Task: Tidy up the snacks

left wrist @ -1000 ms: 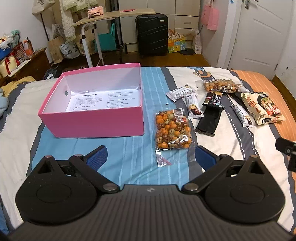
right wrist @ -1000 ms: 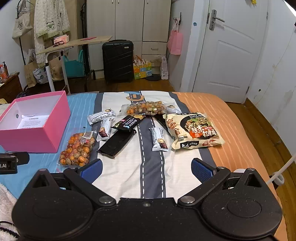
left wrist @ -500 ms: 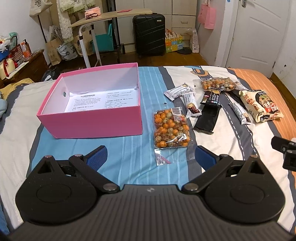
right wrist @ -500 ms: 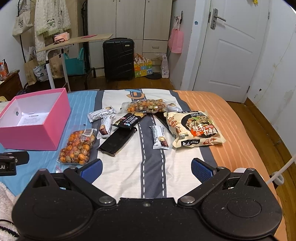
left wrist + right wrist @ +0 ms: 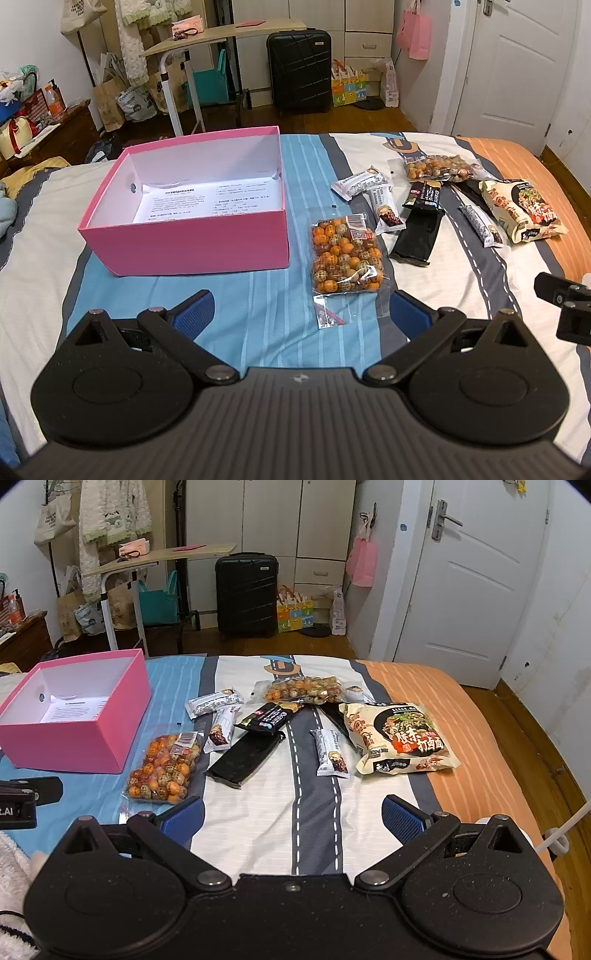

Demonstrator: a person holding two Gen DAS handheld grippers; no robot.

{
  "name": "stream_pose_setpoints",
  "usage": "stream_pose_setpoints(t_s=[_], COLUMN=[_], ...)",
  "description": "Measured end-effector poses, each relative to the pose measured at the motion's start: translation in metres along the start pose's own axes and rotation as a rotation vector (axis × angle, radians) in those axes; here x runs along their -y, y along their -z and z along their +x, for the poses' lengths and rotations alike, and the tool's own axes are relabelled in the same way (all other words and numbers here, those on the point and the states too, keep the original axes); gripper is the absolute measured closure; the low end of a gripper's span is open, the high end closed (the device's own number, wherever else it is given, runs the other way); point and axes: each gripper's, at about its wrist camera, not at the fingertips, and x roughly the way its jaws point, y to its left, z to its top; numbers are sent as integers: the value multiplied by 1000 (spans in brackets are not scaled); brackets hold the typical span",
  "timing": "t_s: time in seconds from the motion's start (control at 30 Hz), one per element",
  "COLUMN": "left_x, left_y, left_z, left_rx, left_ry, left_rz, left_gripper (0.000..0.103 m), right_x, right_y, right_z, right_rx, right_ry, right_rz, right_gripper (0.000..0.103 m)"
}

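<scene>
Your left hand-held gripper [image 5: 301, 308] is spread wide and empty above the bed [image 5: 258, 317] — the right hand-held gripper [image 5: 291, 814] likewise, gripping nothing, near the candy bag [image 5: 162, 768].

The left gripper [image 5: 299, 308] hovers low over the bed [image 5: 258, 314], fingers spread wide with nothing between the blue pads [image 5: 192, 308]. The right gripper [image 5: 291, 814] hangs above the same bed, farther toward its orange side, its fingers equally wide apart and empty. Each points forward toward the bed's far edge, roughly level. In the left wrist view the right gripper's black body shows at the right border; in the right wrist view the left gripper's body shows at the left border
</scene>
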Motion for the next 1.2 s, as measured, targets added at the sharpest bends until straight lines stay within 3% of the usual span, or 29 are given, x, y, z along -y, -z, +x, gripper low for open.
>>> stream_pose_setpoints(t_s=[1.2], left_x=[-8], left_y=[-1], left_z=[-6], left_rx=[8], left_ry=[-1], left_rz=[-15], left_gripper=[0], right_x=[-5], right_y=[2], right_z=[-3], right_rx=[11], right_ry=[-5], right_rz=[-21], right_gripper=[0])
